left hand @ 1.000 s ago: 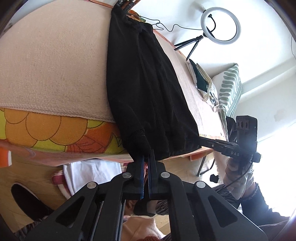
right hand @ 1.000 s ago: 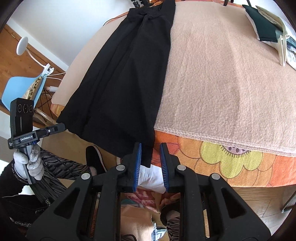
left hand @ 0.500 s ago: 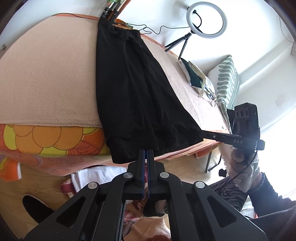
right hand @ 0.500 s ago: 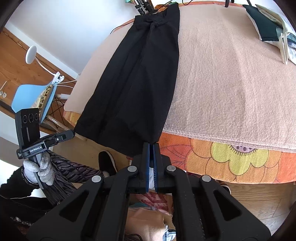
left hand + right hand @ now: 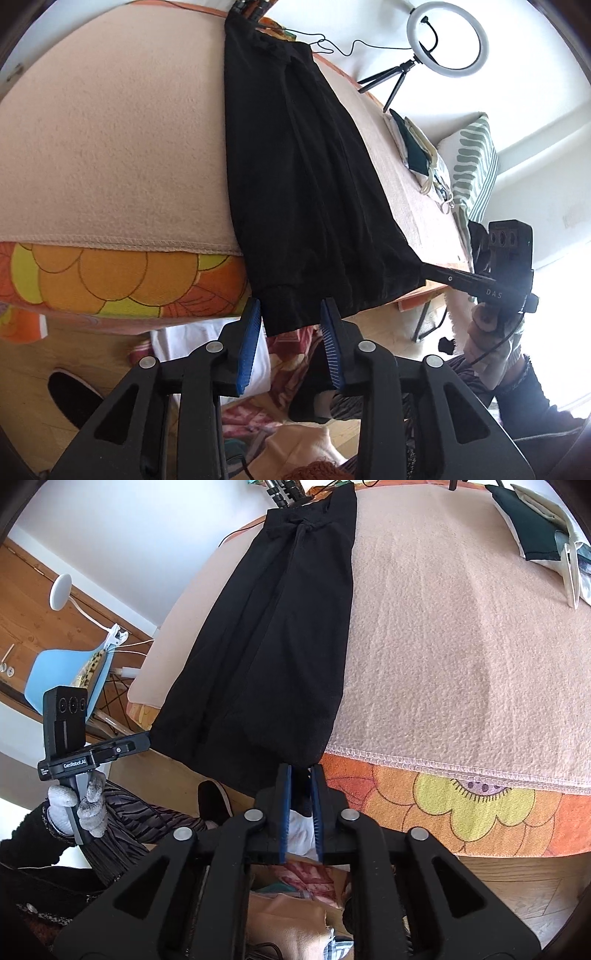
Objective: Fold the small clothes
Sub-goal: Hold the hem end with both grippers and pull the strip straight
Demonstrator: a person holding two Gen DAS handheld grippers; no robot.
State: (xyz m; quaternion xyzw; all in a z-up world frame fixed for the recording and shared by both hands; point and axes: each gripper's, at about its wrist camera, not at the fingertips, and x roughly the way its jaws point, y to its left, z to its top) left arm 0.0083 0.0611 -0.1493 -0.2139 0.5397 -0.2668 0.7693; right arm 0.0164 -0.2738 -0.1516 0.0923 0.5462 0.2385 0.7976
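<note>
Opening beside the black garment's hem, both hand-held grippers release it.

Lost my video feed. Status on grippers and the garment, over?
Both grippers' jaws opening: left gripper and right gripper each straddle the hem, no grip seen. Black garment lies lengthwise on the pink blanket, hem overhanging. Nothing obstructing.

The desk wears an orange and yellow flower-print cloth, and a peach fleece blanket covers its top. A long black garment lies straight on the blanket, running from 12 o'clock down to 6, its lower hem hanging over the near edge. At 2 o'clock, at the far corner, a small stack of folded dark green and cream items rests on the blanket.
</note>
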